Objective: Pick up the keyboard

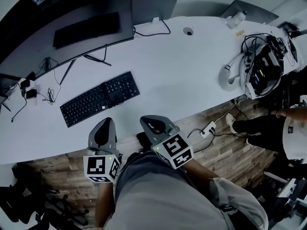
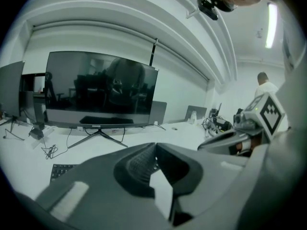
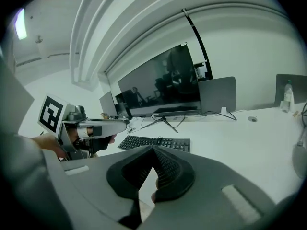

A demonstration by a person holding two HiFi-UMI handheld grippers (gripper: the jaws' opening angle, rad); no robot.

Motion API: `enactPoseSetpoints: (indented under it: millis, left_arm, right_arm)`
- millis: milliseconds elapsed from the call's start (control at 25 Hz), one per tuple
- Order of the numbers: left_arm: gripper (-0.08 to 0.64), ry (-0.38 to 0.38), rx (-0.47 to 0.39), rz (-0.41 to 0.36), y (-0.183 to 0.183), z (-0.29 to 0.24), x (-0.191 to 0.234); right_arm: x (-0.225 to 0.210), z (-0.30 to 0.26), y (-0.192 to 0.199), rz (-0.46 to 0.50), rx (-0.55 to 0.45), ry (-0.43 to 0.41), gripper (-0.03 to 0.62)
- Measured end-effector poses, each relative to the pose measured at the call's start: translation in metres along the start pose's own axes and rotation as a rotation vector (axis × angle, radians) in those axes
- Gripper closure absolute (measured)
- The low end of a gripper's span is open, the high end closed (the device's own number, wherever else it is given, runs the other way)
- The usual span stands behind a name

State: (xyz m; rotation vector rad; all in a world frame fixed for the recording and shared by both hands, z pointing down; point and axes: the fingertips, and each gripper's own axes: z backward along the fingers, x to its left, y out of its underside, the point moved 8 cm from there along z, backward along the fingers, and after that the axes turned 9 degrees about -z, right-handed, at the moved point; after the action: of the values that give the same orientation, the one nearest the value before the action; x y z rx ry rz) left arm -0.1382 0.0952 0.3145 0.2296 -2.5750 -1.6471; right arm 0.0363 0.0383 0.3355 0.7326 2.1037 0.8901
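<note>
The black keyboard [image 1: 100, 98] lies flat on the white table [image 1: 192, 71], just in front of the dark monitor [image 1: 72, 28] and skewed to the table's near edge. Nothing touches it.

The left tongs [image 1: 102, 127] and the right tongs [image 1: 152, 123] hang side by side on the near side of the keyboard, about over the table's edge. The left pair is opposite the keyboard's middle, and the right pair is a little past its number-pad end. Each pair is pinched together at the tips with nothing between them, as the camera riding on each one shows.

By this evidence the pick-up has not begun, and no grasp or lift is made yet. What looks to remain is nearly everything: spread the tongs, bring them to the keyboard, close on its thin edge and raise it clear of the table.
</note>
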Motion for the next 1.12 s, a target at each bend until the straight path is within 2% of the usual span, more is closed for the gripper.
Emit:
enactPoseSetpoints:
  millis: [320, 680, 880, 1120]
  left_arm:
    - [0.560, 0.008, 0.033, -0.056, -0.005, -0.040, 0.015]
    - [0.560, 0.012, 0.083, -0.110, -0.001, -0.062, 0.024]
    - [0.560, 0.018, 0.115, -0.136, 0.003, -0.074, 0.042]
    - [0.560, 0.067, 0.181, -0.175, 0.015, -0.093, 0.073]
  right_arm:
    - [-0.030, -0.017, -0.017, -0.004, -0.009, -0.014, 0.591]
    - [-0.043, -0.022, -0.016, -0.013, 0.011, -0.046, 0.591]
    - [-0.048, -0.029, -0.019, -0.014, 0.009, -0.053, 0.591]
    - [-0.055, -0.040, -0.025, -0.035, 0.004, -0.030, 0.591]
